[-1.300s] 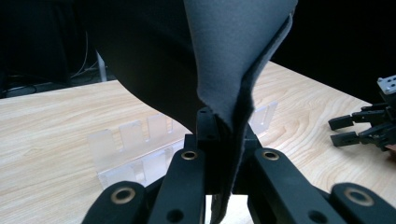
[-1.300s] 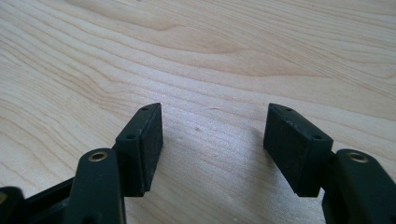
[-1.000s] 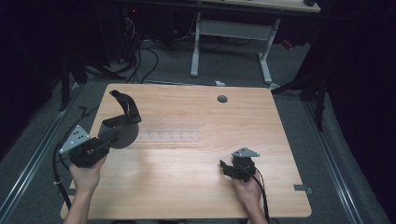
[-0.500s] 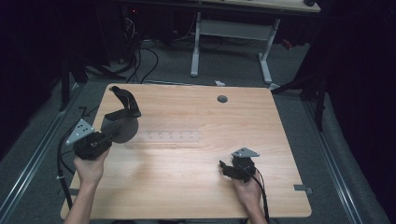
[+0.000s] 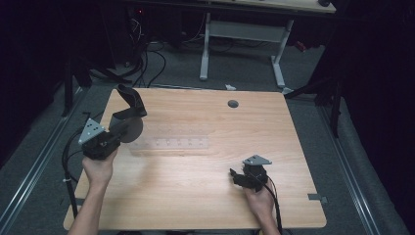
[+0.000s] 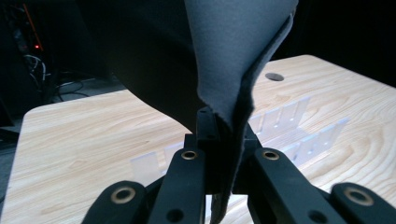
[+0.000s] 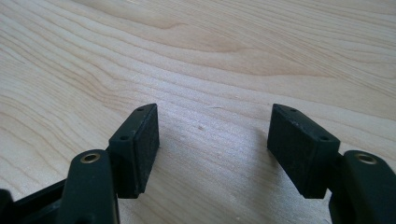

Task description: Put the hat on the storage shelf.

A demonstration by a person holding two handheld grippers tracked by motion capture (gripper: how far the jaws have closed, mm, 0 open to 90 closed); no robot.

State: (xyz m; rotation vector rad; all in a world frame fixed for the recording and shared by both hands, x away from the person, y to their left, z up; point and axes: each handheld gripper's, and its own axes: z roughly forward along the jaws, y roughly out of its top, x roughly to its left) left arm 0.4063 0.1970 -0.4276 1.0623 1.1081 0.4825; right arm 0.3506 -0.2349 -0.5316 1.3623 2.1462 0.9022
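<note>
My left gripper is over the table's left side, shut on the lower edge of a soft sheet, grey on one face and black on the other. The sheet stands up from the jaws and curls over at its top. In the left gripper view the sheet rises between the closed jaws of my left gripper and hides much of the scene behind it. My right gripper rests low at the front right of the wooden table. In the right gripper view this right gripper is open over bare wood.
A clear plastic rack with slots lies flat near the table's middle, just right of the held sheet, and appears beyond the jaws as the rack. A cable hole is at the far edge. Another desk frame and floor cables stand beyond.
My left gripper has carried the sheet a little farther from the person and higher, and the sheet now stands more upright. The right gripper has stayed where it was.
</note>
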